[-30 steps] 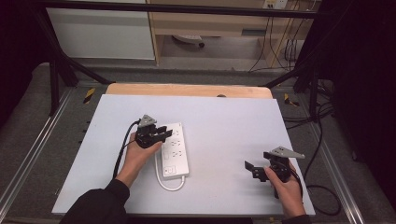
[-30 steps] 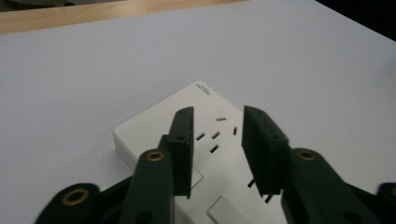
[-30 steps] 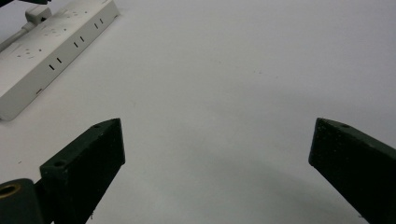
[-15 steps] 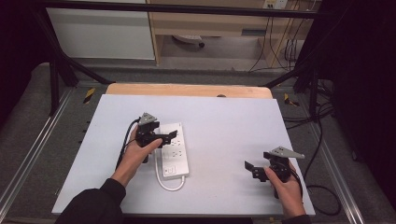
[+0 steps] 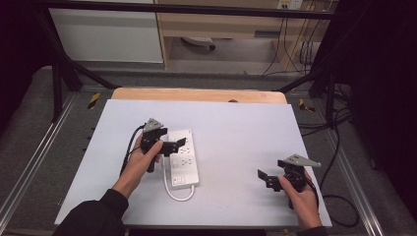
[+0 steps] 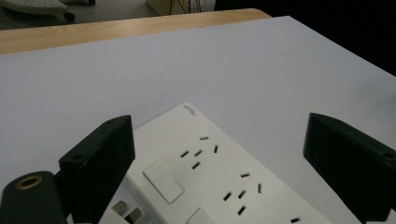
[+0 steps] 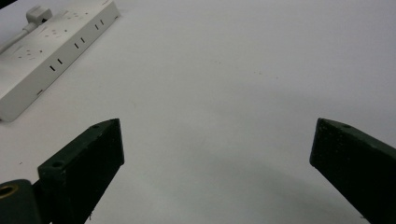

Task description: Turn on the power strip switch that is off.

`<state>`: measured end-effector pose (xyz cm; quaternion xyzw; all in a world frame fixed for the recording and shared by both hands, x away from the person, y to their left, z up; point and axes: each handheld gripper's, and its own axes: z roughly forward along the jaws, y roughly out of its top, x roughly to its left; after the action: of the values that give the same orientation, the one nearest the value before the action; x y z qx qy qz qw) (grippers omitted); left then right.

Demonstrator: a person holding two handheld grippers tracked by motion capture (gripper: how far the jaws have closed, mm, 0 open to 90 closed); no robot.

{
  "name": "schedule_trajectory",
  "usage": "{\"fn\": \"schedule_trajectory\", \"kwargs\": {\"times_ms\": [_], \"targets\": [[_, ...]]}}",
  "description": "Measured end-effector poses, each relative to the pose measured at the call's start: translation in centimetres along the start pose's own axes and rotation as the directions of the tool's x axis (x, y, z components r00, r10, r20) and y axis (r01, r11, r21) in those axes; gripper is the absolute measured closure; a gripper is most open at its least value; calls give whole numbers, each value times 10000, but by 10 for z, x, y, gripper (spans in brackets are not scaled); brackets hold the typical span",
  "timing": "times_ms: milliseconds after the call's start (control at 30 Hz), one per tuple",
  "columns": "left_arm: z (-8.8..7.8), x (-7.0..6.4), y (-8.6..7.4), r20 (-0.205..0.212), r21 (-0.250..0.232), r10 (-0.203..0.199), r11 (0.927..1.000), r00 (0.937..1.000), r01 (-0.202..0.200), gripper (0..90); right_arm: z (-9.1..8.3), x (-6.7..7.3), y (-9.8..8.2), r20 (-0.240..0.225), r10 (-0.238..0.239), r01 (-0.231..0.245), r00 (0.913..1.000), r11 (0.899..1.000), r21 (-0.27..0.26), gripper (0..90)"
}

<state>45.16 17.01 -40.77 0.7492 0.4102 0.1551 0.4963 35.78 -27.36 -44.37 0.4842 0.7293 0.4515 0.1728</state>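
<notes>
- The power strip [image 5: 183,157] lies flat on the white tabletop [image 5: 236,128], left of centre, long axis running near to far, its short cord [image 5: 178,194] looping off the near end.
- The left gripper [image 5: 173,146] hovers over the strip's far half, jaws spread wide to either side of the sockets [image 6: 198,154], gripping nothing; the placing suggests it is lining up to take or press the strip.
- The right gripper [image 5: 268,178] waits well apart at the near right, jaws open and empty above bare tabletop, likely kept clear.
</notes>
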Motion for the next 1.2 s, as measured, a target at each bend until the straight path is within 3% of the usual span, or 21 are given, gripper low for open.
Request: {"fn": "schedule_trajectory", "kwargs": {"times_ms": [567, 1200], "targets": [[-33, 12, 1, -36, -87, -152, 9998, 9999, 151, 75, 1, 0, 0, 14, 42, -42, 10000, 10000, 22, 32], [-93, 36, -26, -745, -706, -499, 9965, 9960, 446, 80, 1, 0, 0, 25, -12, 11, 10000, 10000, 43, 32]]}}
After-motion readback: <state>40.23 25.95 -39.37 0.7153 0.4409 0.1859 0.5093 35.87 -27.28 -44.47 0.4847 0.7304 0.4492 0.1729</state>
